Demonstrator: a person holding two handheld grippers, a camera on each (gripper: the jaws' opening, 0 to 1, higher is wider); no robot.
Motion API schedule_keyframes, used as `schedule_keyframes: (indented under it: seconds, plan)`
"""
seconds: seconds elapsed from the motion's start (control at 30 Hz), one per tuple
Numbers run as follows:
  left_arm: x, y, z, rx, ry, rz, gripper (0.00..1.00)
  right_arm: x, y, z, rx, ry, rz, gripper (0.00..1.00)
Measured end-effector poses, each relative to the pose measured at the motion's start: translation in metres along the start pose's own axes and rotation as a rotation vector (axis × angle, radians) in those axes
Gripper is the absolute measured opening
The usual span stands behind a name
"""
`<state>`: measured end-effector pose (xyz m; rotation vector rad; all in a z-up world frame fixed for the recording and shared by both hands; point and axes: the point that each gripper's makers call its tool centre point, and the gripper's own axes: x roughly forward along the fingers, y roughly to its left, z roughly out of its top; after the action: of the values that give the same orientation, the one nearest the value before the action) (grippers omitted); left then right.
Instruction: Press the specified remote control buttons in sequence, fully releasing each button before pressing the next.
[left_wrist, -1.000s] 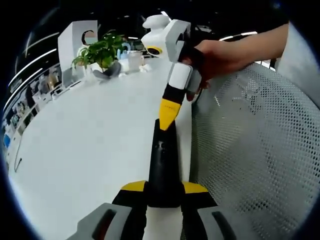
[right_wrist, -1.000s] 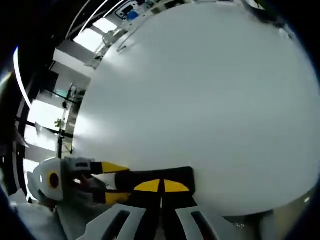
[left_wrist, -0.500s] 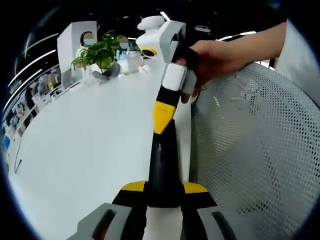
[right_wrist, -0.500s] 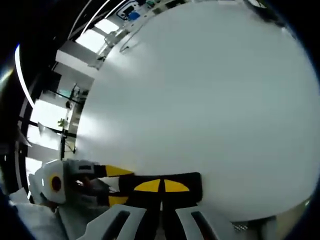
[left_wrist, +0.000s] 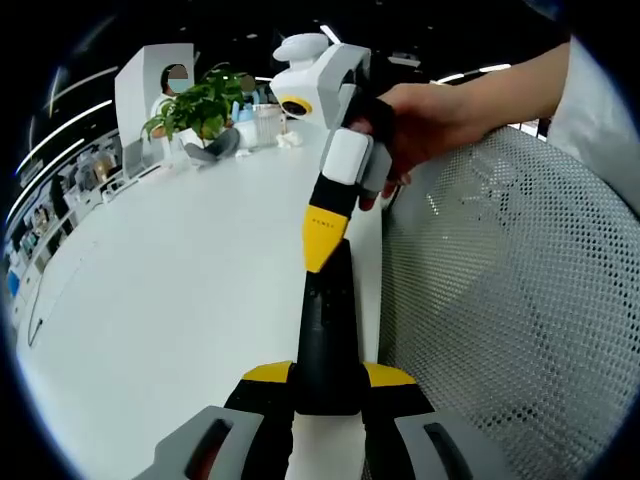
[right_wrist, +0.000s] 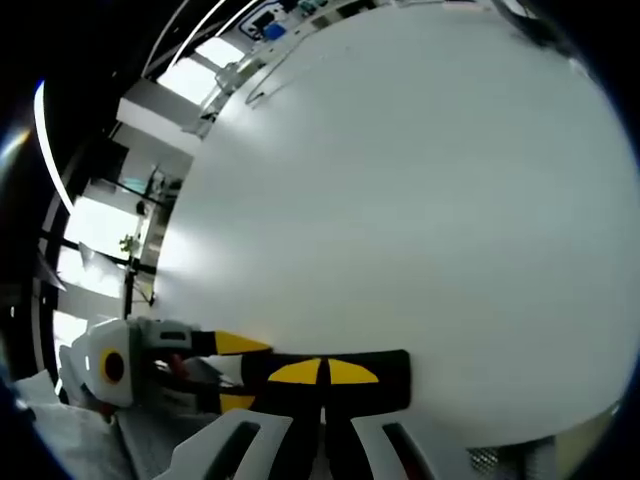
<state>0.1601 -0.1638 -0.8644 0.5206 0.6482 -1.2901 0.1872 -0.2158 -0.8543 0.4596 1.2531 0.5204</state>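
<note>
Remote control (left_wrist: 326, 330) lies at the tabletop's (left_wrist: 170, 290) right edge, pinched at its near end by the left hand-held gripper (left_wrist: 325, 385). The right hand-held gripper (left_wrist: 322, 243), jaws pressed together, tips on its far buttons; best press straight down, then lift fully clear.

The left hand-held gripper (left_wrist: 327, 375) has its jaws clamped tight. The right hand-held gripper (left_wrist: 322, 245), held in a hand (left_wrist: 430, 115), points its closed yellow tips downward.

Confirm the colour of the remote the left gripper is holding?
Black. The remote shows best in the left gripper view, clamped between the left gripper jaws.
</note>
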Motion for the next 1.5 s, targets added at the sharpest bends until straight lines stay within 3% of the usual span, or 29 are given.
schedule_keyframes:
  seconds: [0.17, 0.4, 0.73, 1.0, 1.17, 1.33, 1.5]
  plan:
    - [-0.0003, 0.0, 0.0002, 0.0, -0.001, 0.001, 0.25, 0.0002, -0.001, 0.0006, 0.027, -0.011, 0.012, 0.0]
    - [0.0, 0.0007, 0.0009, -0.001, -0.003, 0.003, 0.25, 0.0009, -0.0005, 0.0013, -0.002, -0.022, 0.01, 0.0]
    - [0.0004, 0.0012, 0.0016, -0.001, -0.006, 0.004, 0.25, 0.0024, -0.0007, 0.0005, -0.116, -0.044, -0.045, 0.0]
    - [0.0007, 0.0015, 0.002, -0.002, -0.004, 0.006, 0.25, 0.0019, -0.0028, 0.0028, -0.062, -0.06, -0.045, 0.0]
    - [0.0008, 0.0014, 0.0019, -0.002, -0.003, 0.006, 0.25, 0.002, -0.0014, 0.0027, -0.07, -0.055, -0.052, 0.0]
    - [0.0011, 0.0016, 0.0018, 0.001, 0.001, 0.004, 0.25, 0.0005, -0.0036, 0.0027, 0.002, -0.05, -0.04, 0.0]
    - [0.0013, 0.0016, 0.0018, -0.001, 0.0, 0.002, 0.25, -0.0003, -0.0023, 0.0008, 0.0, -0.041, -0.044, 0.0]
